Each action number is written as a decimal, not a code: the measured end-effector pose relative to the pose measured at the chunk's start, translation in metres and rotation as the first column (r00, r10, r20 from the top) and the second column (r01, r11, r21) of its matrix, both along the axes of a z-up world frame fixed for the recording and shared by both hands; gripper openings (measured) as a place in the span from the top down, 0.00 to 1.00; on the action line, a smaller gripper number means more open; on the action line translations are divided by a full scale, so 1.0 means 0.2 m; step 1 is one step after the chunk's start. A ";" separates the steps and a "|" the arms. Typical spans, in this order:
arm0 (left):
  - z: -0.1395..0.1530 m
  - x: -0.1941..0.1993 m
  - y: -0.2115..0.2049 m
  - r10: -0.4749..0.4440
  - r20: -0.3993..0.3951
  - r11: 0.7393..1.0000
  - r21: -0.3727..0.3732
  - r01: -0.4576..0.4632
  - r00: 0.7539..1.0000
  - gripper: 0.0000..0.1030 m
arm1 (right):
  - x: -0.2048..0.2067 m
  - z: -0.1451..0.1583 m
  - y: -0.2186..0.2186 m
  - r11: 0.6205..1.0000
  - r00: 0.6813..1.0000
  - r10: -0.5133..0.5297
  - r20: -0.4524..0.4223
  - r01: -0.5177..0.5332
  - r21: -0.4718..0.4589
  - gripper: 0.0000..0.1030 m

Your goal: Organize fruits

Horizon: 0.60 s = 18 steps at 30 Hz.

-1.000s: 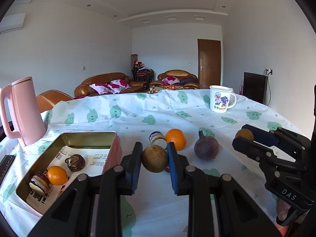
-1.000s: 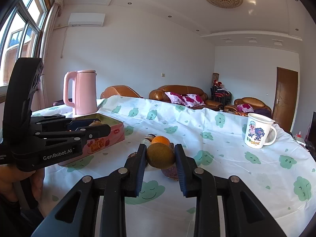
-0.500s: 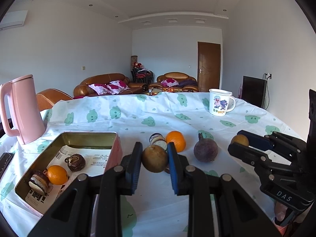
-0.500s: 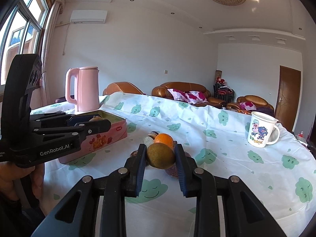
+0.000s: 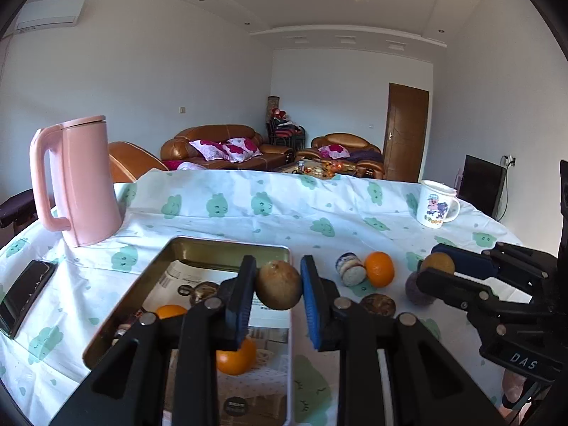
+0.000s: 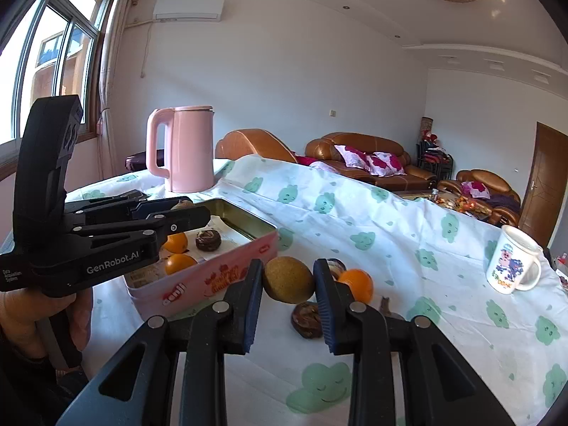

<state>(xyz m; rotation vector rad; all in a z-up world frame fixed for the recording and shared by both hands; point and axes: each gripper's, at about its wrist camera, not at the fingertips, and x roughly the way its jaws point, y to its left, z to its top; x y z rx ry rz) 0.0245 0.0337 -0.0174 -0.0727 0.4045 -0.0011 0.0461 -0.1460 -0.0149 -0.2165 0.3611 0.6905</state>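
Observation:
My left gripper [image 5: 278,284] is shut on a brown kiwi [image 5: 278,285] and holds it above the right side of the open pink tin [image 5: 227,248]. The tin holds two oranges [image 5: 237,356] and a dark round fruit. My right gripper [image 6: 288,280] is shut on another brown kiwi [image 6: 288,279], above the cloth just right of the tin [image 6: 213,280]. On the cloth lie an orange [image 5: 380,269], a dark purple fruit [image 5: 419,289], a dark brown fruit [image 5: 379,304] and a striped small piece [image 5: 349,270].
A pink kettle [image 5: 76,184] stands at the back left of the table. A printed white mug [image 5: 436,204] stands at the back right. A black phone [image 5: 23,296] lies at the left edge. Sofas stand behind the table.
My left gripper has moved left with its kiwi, from over the loose fruits to over the tin. My right gripper has followed left toward the tin with its kiwi.

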 end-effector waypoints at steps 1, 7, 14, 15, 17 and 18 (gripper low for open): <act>0.00 0.01 0.04 0.020 -0.007 1.000 -0.003 -0.020 1.000 0.74 | 0.02 0.01 0.05 1.000 1.000 0.014 -0.005 -0.014 -0.006 0.70; -0.03 0.11 0.28 0.094 -0.075 0.995 -0.025 -0.096 0.993 0.74 | 0.12 -0.02 0.32 0.996 0.995 0.068 -0.068 -0.072 -0.056 0.70; -0.08 0.21 0.41 0.111 -0.162 0.992 -0.034 -0.118 0.981 0.74 | 0.24 -0.11 0.53 0.990 0.985 0.082 -0.150 -0.098 -0.101 0.70; -0.09 0.21 0.42 0.111 -0.169 0.992 -0.033 -0.118 0.979 0.74 | 0.25 -0.12 0.56 0.989 0.984 0.083 -0.156 -0.100 -0.107 0.70; -0.10 0.23 0.43 0.114 -0.180 0.992 -0.029 -0.121 0.977 0.74 | 0.26 -0.14 0.59 0.987 0.983 0.085 -0.163 -0.106 -0.121 0.70; -0.10 0.23 0.44 0.118 -0.185 0.992 -0.026 -0.124 0.976 0.74 | 0.26 -0.15 0.61 0.986 0.983 0.085 -0.165 -0.107 -0.129 0.70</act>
